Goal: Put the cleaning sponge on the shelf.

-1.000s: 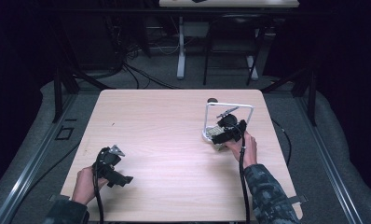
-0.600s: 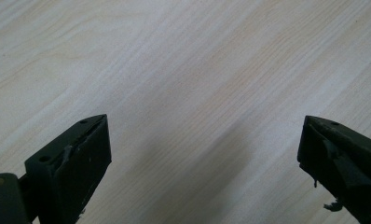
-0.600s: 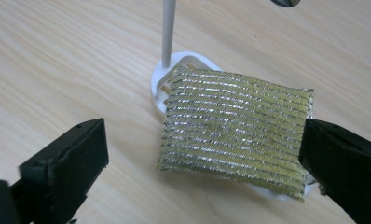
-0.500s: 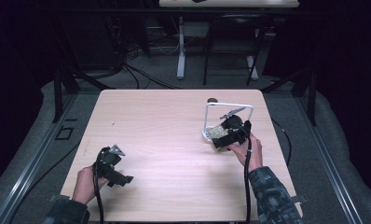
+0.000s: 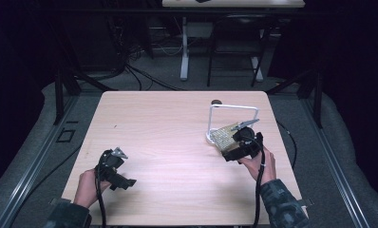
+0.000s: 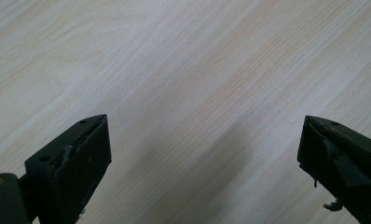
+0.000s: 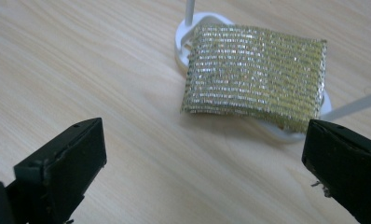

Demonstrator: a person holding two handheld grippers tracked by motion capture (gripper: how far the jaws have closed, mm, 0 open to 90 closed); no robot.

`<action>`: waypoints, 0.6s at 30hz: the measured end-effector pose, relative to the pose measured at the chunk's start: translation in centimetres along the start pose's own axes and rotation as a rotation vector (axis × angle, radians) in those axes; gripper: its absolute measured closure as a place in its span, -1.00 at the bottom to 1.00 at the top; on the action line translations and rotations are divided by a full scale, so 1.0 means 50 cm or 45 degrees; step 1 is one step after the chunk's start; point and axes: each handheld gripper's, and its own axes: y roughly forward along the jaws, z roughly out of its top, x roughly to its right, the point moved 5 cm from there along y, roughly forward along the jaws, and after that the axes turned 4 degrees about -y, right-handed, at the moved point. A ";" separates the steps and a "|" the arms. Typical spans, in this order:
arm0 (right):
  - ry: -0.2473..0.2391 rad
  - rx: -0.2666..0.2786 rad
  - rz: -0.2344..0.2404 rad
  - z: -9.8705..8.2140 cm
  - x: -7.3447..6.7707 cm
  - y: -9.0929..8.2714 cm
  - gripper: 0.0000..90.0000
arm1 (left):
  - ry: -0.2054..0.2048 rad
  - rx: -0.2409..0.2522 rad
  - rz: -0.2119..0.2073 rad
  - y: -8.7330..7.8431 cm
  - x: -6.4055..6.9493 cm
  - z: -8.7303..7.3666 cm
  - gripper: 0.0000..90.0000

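A gold, glittery scouring sponge (image 7: 256,74) lies flat on the base of a white wire rack (image 7: 207,21), at the right of the table (image 5: 168,128). In the high view the sponge (image 5: 224,137) rests under the rack's upright frame (image 5: 233,108). My right gripper (image 7: 202,135) hovers just short of it; its jaws have just been opening and now stand wide apart with nothing between them. In the high view that gripper (image 5: 232,148) sits at the sponge's near right side. My left gripper (image 6: 203,126) is open over bare wood at the table's near left (image 5: 123,179).
A small dark round object (image 5: 217,101) sits at the table's far edge behind the rack. Cables trail from both grippers toward the near edge. Dark floor, metal rails and desk legs surround the table.
My right gripper has drawn back toward the near right and a little up, off the sponge, which stays on the rack base. The left gripper has kept still.
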 end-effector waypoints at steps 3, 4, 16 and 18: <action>0.011 -0.017 0.009 -0.020 -0.004 -0.004 -1.00 | -0.001 0.001 0.000 0.000 0.000 0.000 -0.94; 0.014 -0.023 0.011 -0.026 -0.006 -0.005 -1.00 | 0.000 0.000 0.000 0.000 0.000 0.000 -0.94; 0.021 -0.100 0.037 -0.112 -0.025 -0.010 -1.00 | 0.002 -0.002 0.002 0.001 0.000 0.001 -0.94; 0.021 -0.103 0.035 -0.125 -0.027 -0.008 -1.00 | 0.003 -0.002 0.002 0.001 0.000 0.001 -0.94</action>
